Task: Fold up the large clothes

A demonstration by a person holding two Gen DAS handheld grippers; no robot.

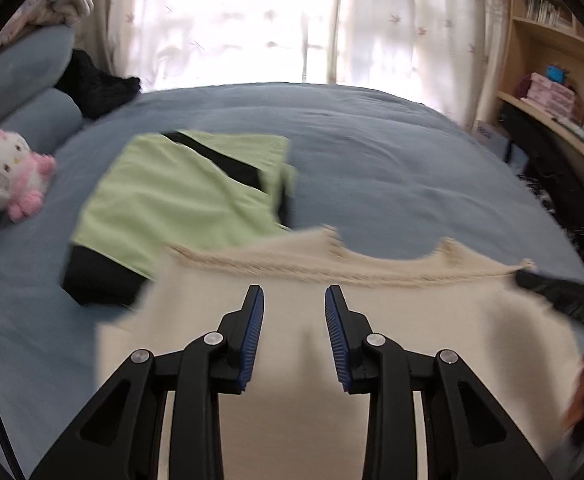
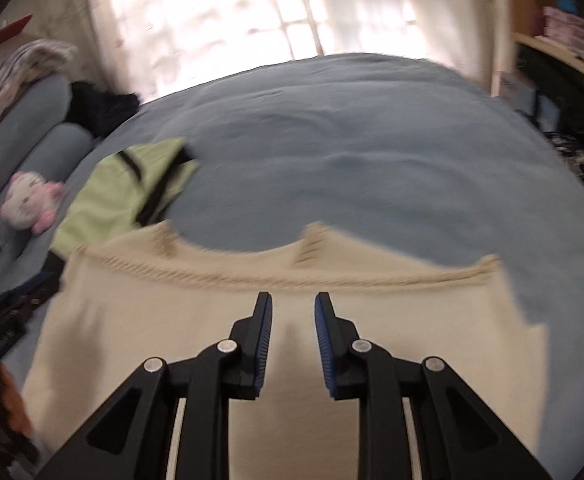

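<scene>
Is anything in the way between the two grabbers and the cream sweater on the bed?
Nothing visible is. The left hand-held gripper and the right hand-held gripper both sit right over the cream sweater, jaws open with only bare knit showing between them. The green garment lies off to the left on the bed, clear of both.

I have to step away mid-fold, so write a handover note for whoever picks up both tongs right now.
Left tongs: open, nothing between the pads, over the cream knit garment.
Right tongs: open, empty, over the same garment.
Things: the cream garment lies on the blue bed, its ribbed edge away from you. A green and black garment lies folded beyond it to the left.
Done: green piece folded.
Left: judging by its spread, the cream piece probably needs more folds.
</scene>
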